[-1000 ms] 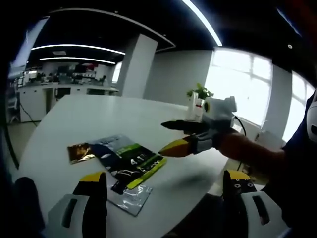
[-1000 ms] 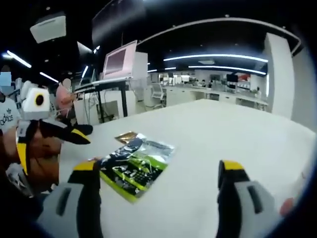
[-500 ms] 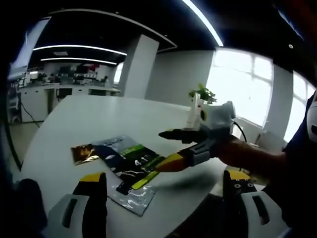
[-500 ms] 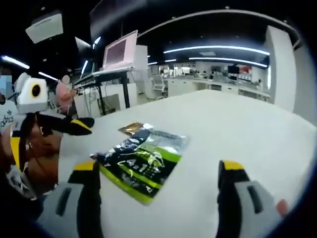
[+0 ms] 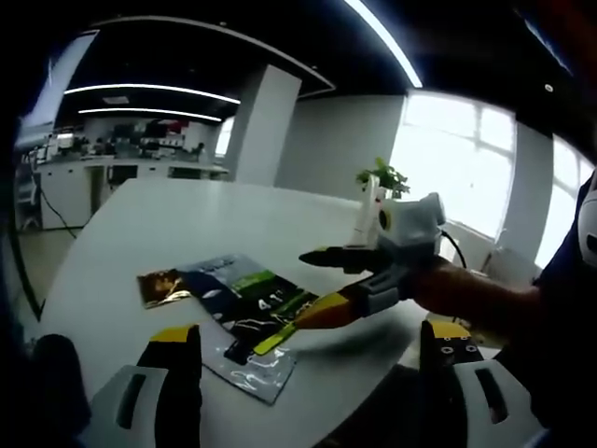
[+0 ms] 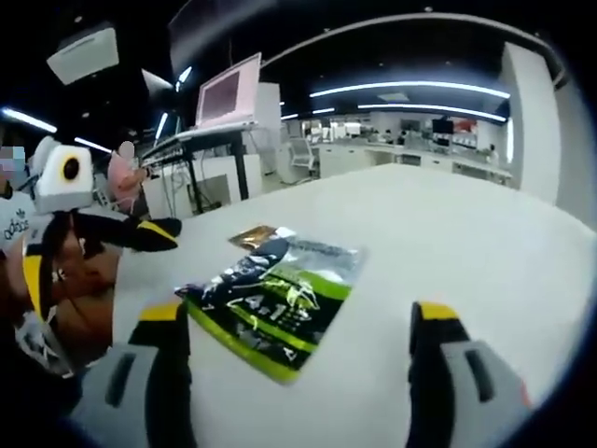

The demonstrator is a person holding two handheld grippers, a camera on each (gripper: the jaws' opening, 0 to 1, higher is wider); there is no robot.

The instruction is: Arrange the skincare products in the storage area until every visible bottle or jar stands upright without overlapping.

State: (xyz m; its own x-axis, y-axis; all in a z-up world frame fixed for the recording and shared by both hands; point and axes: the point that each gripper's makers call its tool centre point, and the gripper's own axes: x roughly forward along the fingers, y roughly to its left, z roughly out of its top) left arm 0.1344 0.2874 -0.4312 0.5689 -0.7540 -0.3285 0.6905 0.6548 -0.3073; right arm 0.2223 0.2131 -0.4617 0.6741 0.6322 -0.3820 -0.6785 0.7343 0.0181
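In the left gripper view, the right gripper (image 5: 322, 285) is reaching lower and closer to the sachets than it was a second ago, its lower yellow-tipped finger now lying at the green edge of the large sachet (image 5: 244, 308); contact cannot be confirmed. Its fingers are spread apart, holding nothing. This suggests a pick of the sachet is beginning. The left gripper (image 5: 306, 359) is hanging just above the near edge of the white surface (image 5: 140, 233), fingers released and empty, the sachet lying between and ahead of them.

In the right gripper view, the sachet (image 6: 275, 301) is looming larger than before, lying flat ahead of the left-hand finger. A small brown sachet (image 6: 252, 235) is lying partly under its far end. No bottle or jar is standing upright yet.
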